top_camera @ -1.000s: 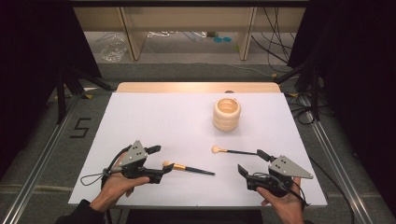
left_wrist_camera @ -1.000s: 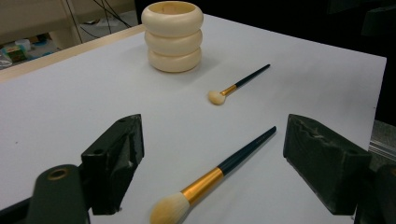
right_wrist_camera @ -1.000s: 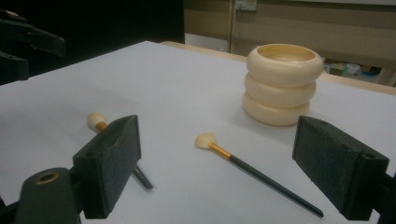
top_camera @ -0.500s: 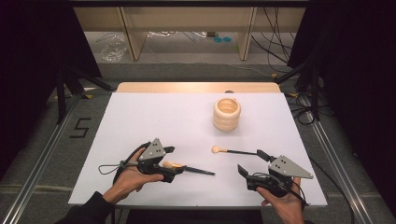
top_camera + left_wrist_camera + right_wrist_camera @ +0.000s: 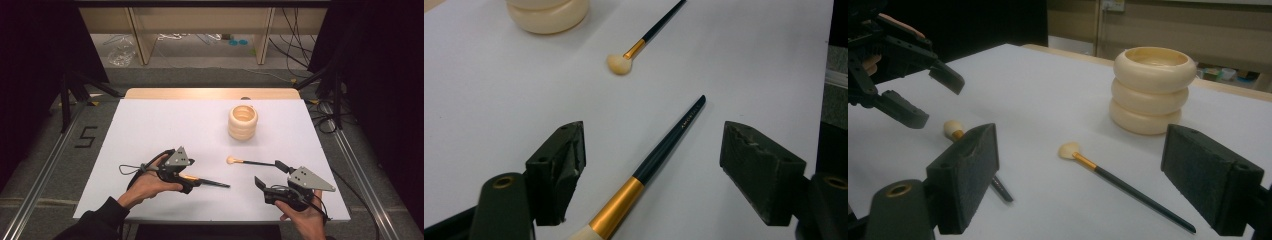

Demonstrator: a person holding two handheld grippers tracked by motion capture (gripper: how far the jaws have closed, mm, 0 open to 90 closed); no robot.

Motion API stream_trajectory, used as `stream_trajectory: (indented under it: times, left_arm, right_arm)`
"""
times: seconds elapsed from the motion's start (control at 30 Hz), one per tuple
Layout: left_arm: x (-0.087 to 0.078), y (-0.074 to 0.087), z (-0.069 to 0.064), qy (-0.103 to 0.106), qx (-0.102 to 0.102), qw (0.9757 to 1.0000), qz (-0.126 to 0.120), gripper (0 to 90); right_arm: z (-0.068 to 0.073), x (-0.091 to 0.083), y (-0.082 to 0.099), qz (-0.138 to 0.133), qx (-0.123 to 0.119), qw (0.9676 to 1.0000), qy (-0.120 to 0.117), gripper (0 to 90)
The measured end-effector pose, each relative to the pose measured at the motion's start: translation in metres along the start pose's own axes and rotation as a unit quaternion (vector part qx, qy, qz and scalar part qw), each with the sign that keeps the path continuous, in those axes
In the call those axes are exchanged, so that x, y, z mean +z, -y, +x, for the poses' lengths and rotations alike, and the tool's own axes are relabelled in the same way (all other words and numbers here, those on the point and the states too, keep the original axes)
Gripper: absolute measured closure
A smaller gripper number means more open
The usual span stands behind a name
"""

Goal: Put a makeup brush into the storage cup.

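Two make-up brushes lie on the white table (image 5: pixel 150 125). The near brush (image 5: pixel 664 150), dark-handled with a gold ferrule, lies between the jaws of my left gripper (image 5: pixel 655 136). Those jaws have just been closing, but the pads stand clear of the handle on both sides. In the high view the left gripper (image 5: pixel 191 182) sits over that brush (image 5: pixel 212 183). The second brush (image 5: pixel 252 162) lies farther right, its pale head pointing left. My right gripper (image 5: pixel 270 174) rests open at the front right; the second brush (image 5: pixel 1118 182) lies ahead of its jaws.
A cream holder of stacked rings (image 5: pixel 243 121) stands upright at the back right of the table and is seen past the right gripper (image 5: pixel 1153 90). A wooden strip (image 5: pixel 210 93) runs along the far edge. Metal rails and cables flank the table.
My left gripper has slid right along the table until its jaws straddle the near brush. The right gripper, second brush and holder have stayed put.
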State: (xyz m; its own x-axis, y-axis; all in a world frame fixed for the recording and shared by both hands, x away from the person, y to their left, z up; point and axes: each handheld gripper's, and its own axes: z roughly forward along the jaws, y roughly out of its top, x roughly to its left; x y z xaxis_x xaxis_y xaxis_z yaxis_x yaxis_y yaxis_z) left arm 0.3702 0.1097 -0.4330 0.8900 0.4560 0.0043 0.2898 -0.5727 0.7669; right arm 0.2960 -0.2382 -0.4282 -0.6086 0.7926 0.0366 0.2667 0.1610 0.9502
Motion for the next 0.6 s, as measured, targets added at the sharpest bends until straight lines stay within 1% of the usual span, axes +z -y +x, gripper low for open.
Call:
stream_trajectory:
  times: [0.03,0.07,0.1,0.13,0.17,0.2,0.23,0.27,0.33,0.37,0.5,0.53,0.57,0.6]
  left_arm:
    - [0.001,-0.001,0.001,0.004,0.001,1.0000,0.006,27.5]
    - [0.002,-0.002,0.003,0.007,0.011,0.9998,0.017,27.9]
    - [0.006,-0.002,0.004,0.010,0.008,0.9997,0.021,28.4]
    - [0.008,-0.003,0.005,0.016,0.017,0.9990,0.039,30.1]
    - [0.008,-0.003,0.005,0.016,0.017,0.9990,0.039,30.4]
    - [0.008,-0.004,0.009,0.023,0.043,0.9966,0.066,30.4]
    - [0.010,-0.004,0.008,0.023,0.037,0.9969,0.066,30.6]
    - [0.011,-0.005,0.009,0.024,0.051,0.9951,0.081,30.7]
    - [0.013,-0.007,0.010,0.025,0.060,0.9940,0.088,32.5]
    - [0.014,-0.007,0.010,0.027,0.055,0.9940,0.091,33.4]
    - [0.020,-0.007,0.013,0.028,0.053,0.9926,0.105,34.7]
    - [0.022,-0.007,0.013,0.029,0.048,0.9930,0.104,35.2]
    - [0.023,-0.007,0.014,0.031,0.051,0.9919,0.112,35.6]
    - [0.025,-0.007,0.014,0.030,0.050,0.9920,0.112,35.6]
  right_arm:
    - [0.000,-0.001,0.000,0.002,-0.003,1.0000,0.004,16.5]
    - [0.000,0.000,0.000,0.002,-0.002,1.0000,0.004,16.5]
    - [0.000,0.000,0.000,0.002,-0.003,1.0000,0.004,16.5]
    - [0.000,0.000,0.000,0.002,-0.003,1.0000,0.003,16.5]
    - [0.000,0.000,0.000,0.002,-0.003,1.0000,0.003,16.5]
    - [0.000,-0.001,0.000,0.002,-0.003,1.0000,0.003,16.5]
    - [0.000,-0.001,0.000,0.002,-0.002,1.0000,0.003,16.5]
    - [0.000,-0.001,0.000,0.002,-0.002,1.0000,0.003,16.5]
    - [-0.001,-0.001,0.000,0.003,-0.002,1.0000,0.002,16.5]
    - [0.000,0.000,0.000,0.003,-0.003,1.0000,0.002,16.5]
    - [0.000,0.000,0.000,0.002,-0.004,1.0000,0.002,16.5]
    - [0.000,0.000,0.000,0.002,-0.004,1.0000,0.001,16.5]
    - [0.000,0.000,0.000,0.003,-0.004,1.0000,0.001,16.5]
    - [0.000,0.000,0.000,0.003,-0.004,1.0000,0.001,16.5]
